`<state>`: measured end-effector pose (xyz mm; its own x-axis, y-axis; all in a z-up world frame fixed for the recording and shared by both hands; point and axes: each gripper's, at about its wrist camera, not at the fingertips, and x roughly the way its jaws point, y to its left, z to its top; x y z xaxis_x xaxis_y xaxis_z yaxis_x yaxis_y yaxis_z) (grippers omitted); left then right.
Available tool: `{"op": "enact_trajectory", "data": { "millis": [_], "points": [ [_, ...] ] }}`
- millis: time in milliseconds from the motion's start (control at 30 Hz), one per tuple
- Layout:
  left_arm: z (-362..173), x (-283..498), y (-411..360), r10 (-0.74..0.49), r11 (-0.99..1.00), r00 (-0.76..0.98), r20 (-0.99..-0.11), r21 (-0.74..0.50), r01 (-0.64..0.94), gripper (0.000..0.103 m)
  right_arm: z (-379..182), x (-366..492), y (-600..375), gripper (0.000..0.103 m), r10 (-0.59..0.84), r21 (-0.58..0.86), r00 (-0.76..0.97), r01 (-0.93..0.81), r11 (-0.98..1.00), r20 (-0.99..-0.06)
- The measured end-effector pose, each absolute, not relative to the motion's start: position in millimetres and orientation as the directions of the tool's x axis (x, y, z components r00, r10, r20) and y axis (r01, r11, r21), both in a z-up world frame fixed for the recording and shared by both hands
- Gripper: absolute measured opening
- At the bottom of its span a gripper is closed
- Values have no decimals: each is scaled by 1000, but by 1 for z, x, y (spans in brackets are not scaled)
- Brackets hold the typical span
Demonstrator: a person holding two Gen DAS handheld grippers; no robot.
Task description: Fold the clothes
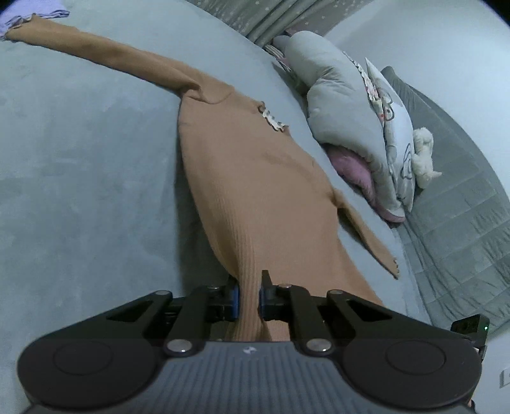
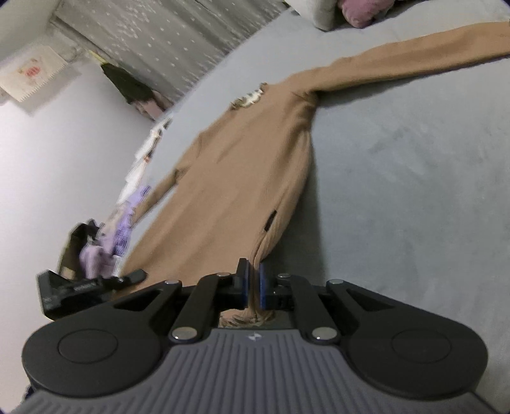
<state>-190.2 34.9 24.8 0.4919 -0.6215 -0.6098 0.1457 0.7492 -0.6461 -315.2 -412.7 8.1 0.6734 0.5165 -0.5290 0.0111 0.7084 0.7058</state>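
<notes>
A tan ribbed long-sleeved top (image 1: pixel 255 178) lies stretched out on a grey-blue bed (image 1: pixel 79 175), collar far from me, sleeves spread to both sides. My left gripper (image 1: pixel 248 286) is shut on its hem at one bottom corner. In the right wrist view the same top (image 2: pixel 236 172) runs away from my right gripper (image 2: pixel 252 280), which is shut on the other corner of the hem. The left gripper (image 2: pixel 92 283) shows at the left of the right wrist view.
Grey and patterned pillows (image 1: pixel 357 121) with a pink cushion and a white plush toy (image 1: pixel 424 156) lie at the bed's head. A lilac garment (image 1: pixel 32 16) lies near one sleeve end, also in the right wrist view (image 2: pixel 108 242). Grey curtains (image 2: pixel 165 41) hang behind.
</notes>
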Motion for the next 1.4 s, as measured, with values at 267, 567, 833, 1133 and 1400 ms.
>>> {"op": "enact_trajectory", "data": {
  "millis": [267, 567, 833, 1133, 1400],
  "points": [
    [19, -197, 29, -585, 804, 429, -688, -560, 199, 17, 24, -328, -429, 7, 534, 720, 671, 1, 694, -515],
    [19, -175, 66, -447, 855, 574, -686, -517, 47, 39, -1, -310, -452, 36, 467, 631, 618, 62, 773, -632],
    [19, -142, 70, -398, 822, 725, -563, -569, 10, 57, -19, -303, -564, 54, 110, 762, 868, 357, 540, -484],
    [22, -95, 44, -423, 804, 752, -505, -592, 55, 69, -61, -260, -650, 54, -221, 805, 873, 487, 340, -435],
    [0, -63, 58, -391, 805, 754, -528, -593, 3, 69, -51, -194, -674, 8, -244, 645, 827, 551, 529, -506]
  ]
}}
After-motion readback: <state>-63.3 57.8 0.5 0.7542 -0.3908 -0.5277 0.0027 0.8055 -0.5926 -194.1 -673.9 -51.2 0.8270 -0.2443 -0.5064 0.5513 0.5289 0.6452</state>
